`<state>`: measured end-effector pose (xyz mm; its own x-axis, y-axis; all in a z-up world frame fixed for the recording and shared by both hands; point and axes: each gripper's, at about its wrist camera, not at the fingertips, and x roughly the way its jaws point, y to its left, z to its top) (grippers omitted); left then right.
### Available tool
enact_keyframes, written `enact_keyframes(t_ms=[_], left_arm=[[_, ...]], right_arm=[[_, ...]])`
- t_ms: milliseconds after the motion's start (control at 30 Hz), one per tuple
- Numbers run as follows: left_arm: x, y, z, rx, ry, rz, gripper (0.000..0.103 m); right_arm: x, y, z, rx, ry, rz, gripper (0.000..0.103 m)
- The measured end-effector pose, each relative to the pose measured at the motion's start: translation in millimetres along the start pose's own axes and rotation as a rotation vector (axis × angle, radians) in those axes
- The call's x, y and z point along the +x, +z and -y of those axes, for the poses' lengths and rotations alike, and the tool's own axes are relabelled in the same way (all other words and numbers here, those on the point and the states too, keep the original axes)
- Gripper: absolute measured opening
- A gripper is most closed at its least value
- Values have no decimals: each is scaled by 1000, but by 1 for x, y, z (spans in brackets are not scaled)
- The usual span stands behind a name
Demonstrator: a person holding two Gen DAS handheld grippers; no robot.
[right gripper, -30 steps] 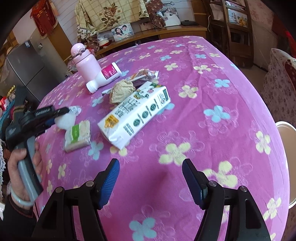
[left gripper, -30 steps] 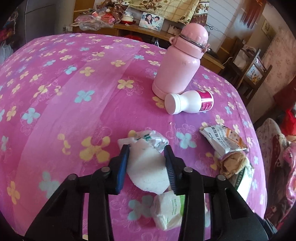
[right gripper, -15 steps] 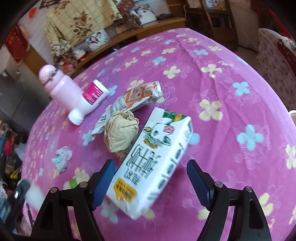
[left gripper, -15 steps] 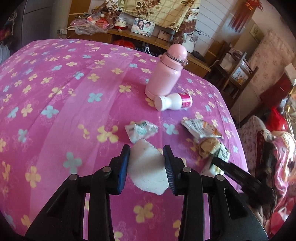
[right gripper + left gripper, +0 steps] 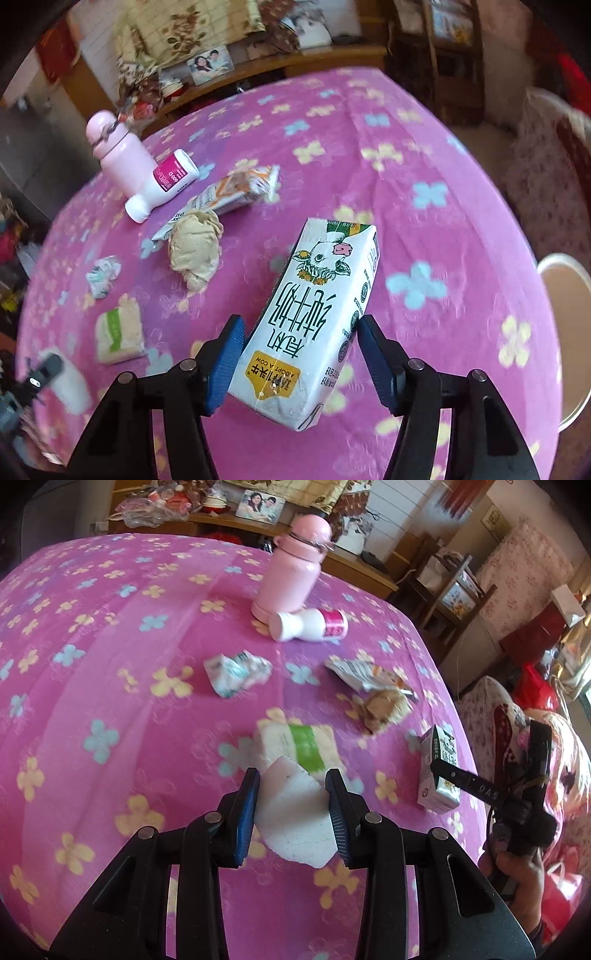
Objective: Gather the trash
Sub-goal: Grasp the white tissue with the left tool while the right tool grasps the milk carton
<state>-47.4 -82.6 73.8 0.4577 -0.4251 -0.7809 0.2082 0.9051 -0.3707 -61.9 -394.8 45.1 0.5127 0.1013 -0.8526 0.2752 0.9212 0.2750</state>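
My left gripper (image 5: 291,805) is shut on a white crumpled paper scrap (image 5: 293,825) and holds it above the pink flowered tablecloth (image 5: 110,686). My right gripper (image 5: 299,350) has its jaws around a white milk carton (image 5: 314,317); its blue pads stand close to the carton's sides, and the carton also shows in the left wrist view (image 5: 439,771). On the cloth lie a green-banded tissue pack (image 5: 299,746), a crumpled wrapper (image 5: 236,672), a snack wrapper (image 5: 365,672) and a brown paper ball (image 5: 195,251).
A tall pink flask (image 5: 291,568) stands at the back with a white bottle (image 5: 310,626) lying beside it. A wooden sideboard (image 5: 354,565) with clutter is behind the table. A chair and a round white rim (image 5: 569,317) are at the right.
My right gripper has moved in over the milk carton and its jaws have narrowed around it. My left gripper still holds the white scrap and has shifted over the tissue pack.
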Motion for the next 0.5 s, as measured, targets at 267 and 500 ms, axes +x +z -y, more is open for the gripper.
enact_keyframes(t_ms=[267,500], left_arm=[[4,-19,24,39,-35,-49,34],[8,-34,38,64,-35,-75,34]], right_arm=[[8,6,-2,53,-4,-12,75],[8,-6,1,17,13,-5,58]])
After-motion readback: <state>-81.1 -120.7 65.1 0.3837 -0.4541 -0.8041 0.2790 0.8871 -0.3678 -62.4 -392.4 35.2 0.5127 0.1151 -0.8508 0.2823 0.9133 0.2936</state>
